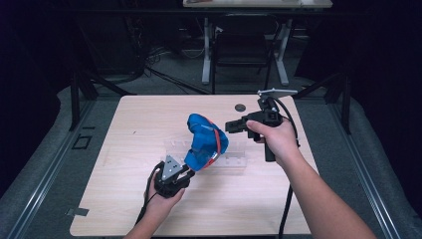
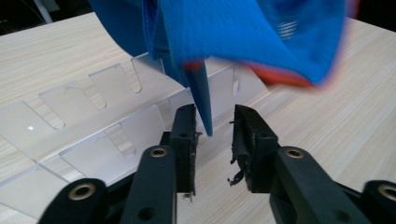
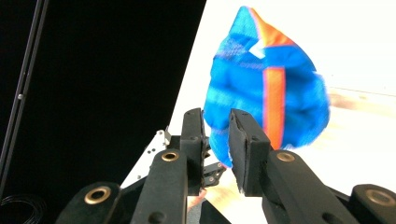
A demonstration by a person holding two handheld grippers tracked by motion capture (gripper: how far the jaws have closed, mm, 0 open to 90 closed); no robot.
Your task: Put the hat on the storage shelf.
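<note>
Holding the blue cloth [image 1: 205, 141] up over the clear rack [image 1: 234, 160] on the table [image 1: 129, 144], my left gripper [image 1: 185, 172] sits beneath it, fingers [image 2: 184, 135] spread around a dangling strip, likely readying a grip. My right gripper [image 1: 233, 125], beside the cloth, has fingers [image 3: 245, 144] apart, empty.

A lab or recording studio, by the look of it. Pale wood tabletop [image 1: 149, 114] set alone on grey carpet [image 1: 45, 164], hemmed by black curtains [image 1: 378, 59] and black stands [image 1: 74, 94]. Loose cables [image 1: 159, 74] across the floor behind. White-legged desk [image 1: 206, 50] and dark chair [image 1: 241, 47] farther back. Hand-held tongs [image 1: 234, 125] with trailing cable.
</note>
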